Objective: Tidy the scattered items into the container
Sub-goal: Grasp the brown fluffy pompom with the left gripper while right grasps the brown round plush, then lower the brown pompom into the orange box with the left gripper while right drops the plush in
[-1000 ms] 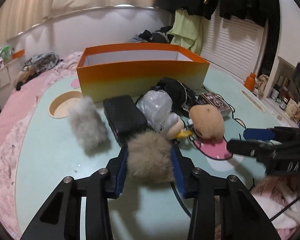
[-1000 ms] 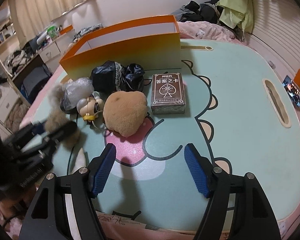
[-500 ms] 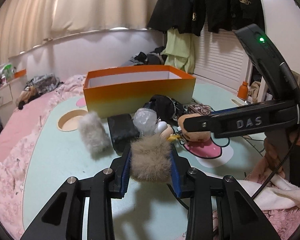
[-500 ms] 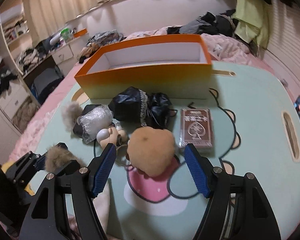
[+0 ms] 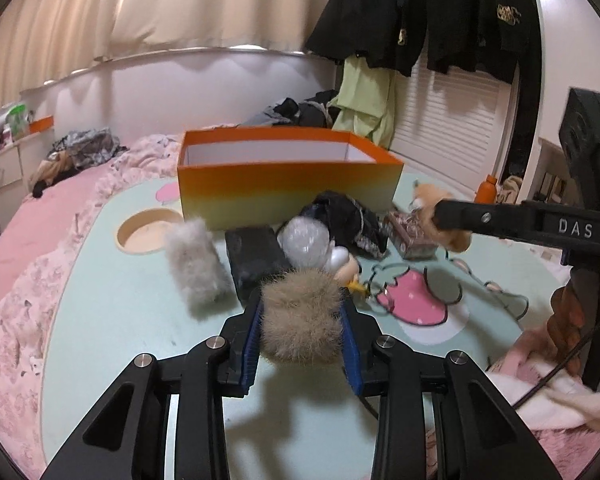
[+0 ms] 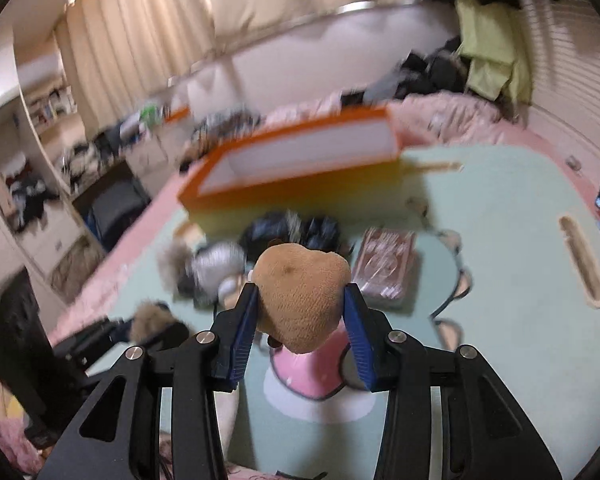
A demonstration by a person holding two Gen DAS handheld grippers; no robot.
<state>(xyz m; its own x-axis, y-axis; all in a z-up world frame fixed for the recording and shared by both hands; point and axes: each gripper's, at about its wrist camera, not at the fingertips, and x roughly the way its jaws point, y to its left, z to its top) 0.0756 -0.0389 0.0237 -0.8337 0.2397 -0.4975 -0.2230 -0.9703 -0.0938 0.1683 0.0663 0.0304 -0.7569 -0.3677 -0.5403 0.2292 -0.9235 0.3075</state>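
Now, inventory, both grippers loaded.

Item 1: brown plush, centre of right wrist view. A sec ago it lay on the mat, right gripper hanging wide and bare in front of it. Its jaws are closing, plush between the blue pads and already dented at the sides; reads as grasped and off the mat. Left view shows it mid-right, carried by the black finger.

Item 2: tan fur puff, lower centre of left view, clenched in left gripper; grip same as a sec ago.

Item 3: orange box, the container, upper centre both views, open top, nothing visible inside.

Still loose on mint mat, in front of box: grey fur puff, black case, bubble-wrapped bundle, black lace cloth, card deck.

Meaning: 2 pcs picked, 0 binned. Next step prob. carry both over box rim & drop; approx. 5 pcs left after.
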